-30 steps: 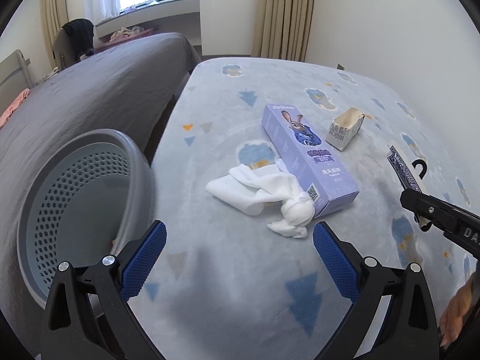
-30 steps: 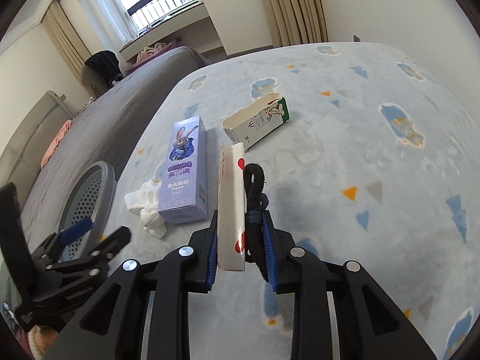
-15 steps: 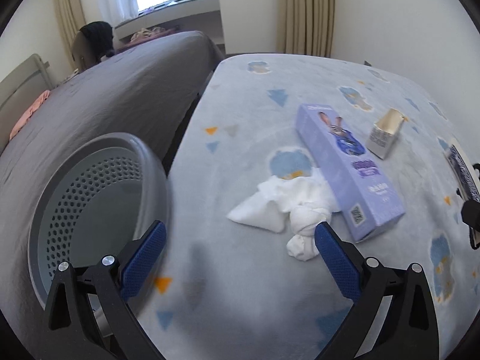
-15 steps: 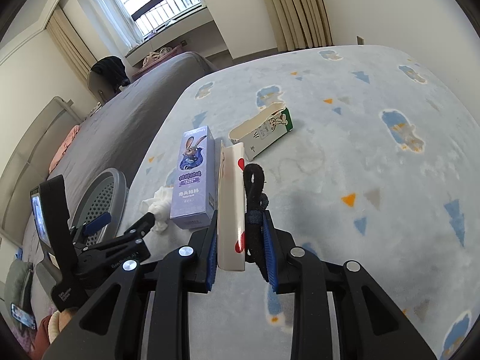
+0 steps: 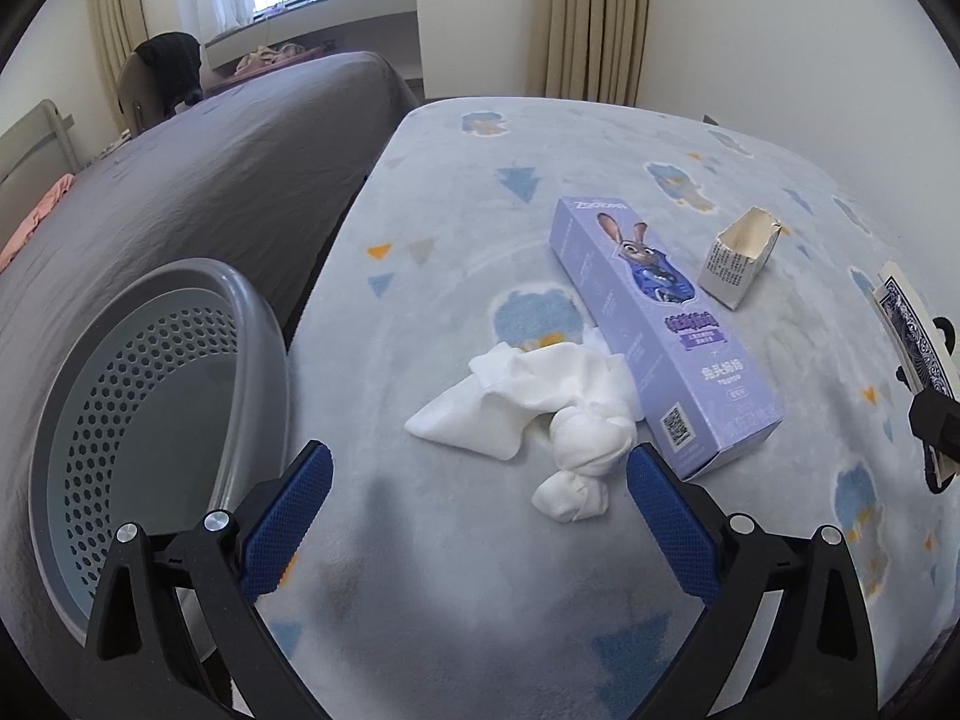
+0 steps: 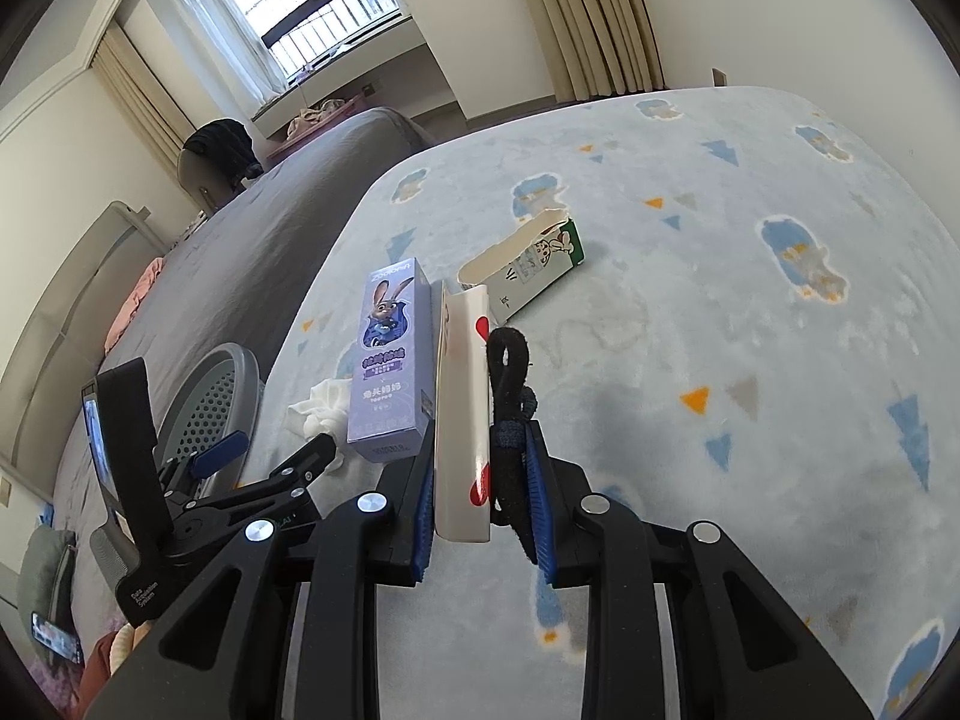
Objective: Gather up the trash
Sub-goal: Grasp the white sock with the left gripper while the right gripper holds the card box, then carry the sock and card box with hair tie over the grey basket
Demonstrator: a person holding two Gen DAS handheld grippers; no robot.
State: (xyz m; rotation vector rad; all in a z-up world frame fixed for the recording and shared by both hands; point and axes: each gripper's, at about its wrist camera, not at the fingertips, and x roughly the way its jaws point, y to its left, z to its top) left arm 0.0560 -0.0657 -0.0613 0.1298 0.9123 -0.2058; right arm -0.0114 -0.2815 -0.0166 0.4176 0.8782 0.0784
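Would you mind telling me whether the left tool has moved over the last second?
Yes. In the right wrist view the left tool has come forward toward the tissue beside the purple box, which has kept its place.

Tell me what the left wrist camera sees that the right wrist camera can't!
Only the left wrist view shows the blue patterned back of the card box.

Only the right wrist view shows the black loop clamped beside that box in the right hand-held gripper, and the carton's green end.

Both show the purple rabbit box, the white tissue, the grey basket and the open left hand-held gripper.
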